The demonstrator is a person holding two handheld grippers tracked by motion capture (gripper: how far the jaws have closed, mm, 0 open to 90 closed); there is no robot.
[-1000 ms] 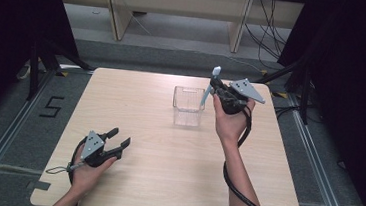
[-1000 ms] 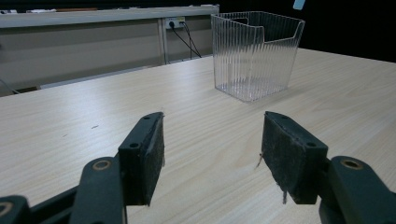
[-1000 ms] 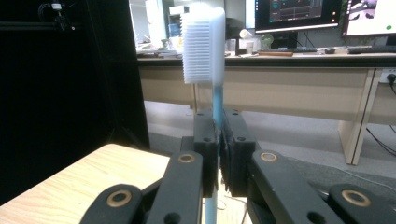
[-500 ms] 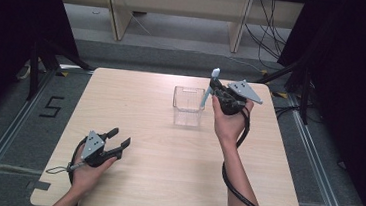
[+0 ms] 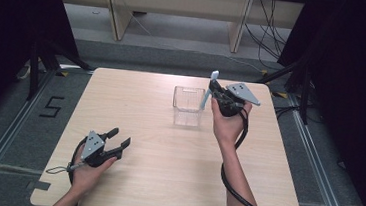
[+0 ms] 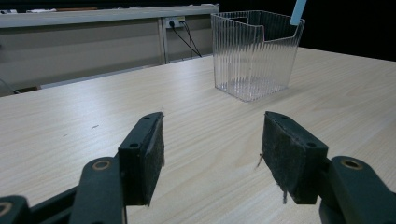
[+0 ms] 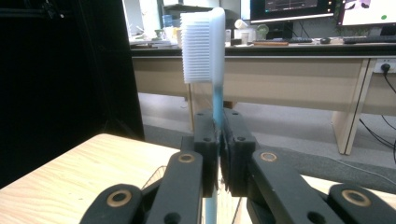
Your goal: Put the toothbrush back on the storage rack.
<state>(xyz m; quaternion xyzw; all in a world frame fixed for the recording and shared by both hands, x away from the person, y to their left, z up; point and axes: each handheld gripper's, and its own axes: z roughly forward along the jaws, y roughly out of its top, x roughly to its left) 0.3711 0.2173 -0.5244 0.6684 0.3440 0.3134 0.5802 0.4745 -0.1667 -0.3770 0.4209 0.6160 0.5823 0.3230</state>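
- One toothbrush (image 7: 214, 60), light blue with white bristles, stands upright in the right gripper (image 5: 215, 93), whose jaws are pressed shut on its handle; it hangs over the table at about 1 o'clock from the table's middle in the high view.
- The handle's lower end slants down to the right rim of the container (image 5: 189, 105), the one clear ribbed plastic box on the table; whether it touches the rim cannot be told.
- The right gripper view adds the bristle head close up, facing left, and a far desk with monitors.
- The left gripper view shows the box's ribbed walls, a cut-out in its rim, and the blue handle (image 6: 297, 11) above its right corner.
- Two grippers are in play, one per hand; the left gripper (image 5: 118, 144) rests low at 7 o'clock, jaws wide apart with nothing between them.
- One wooden table (image 5: 164, 181) carries everything.
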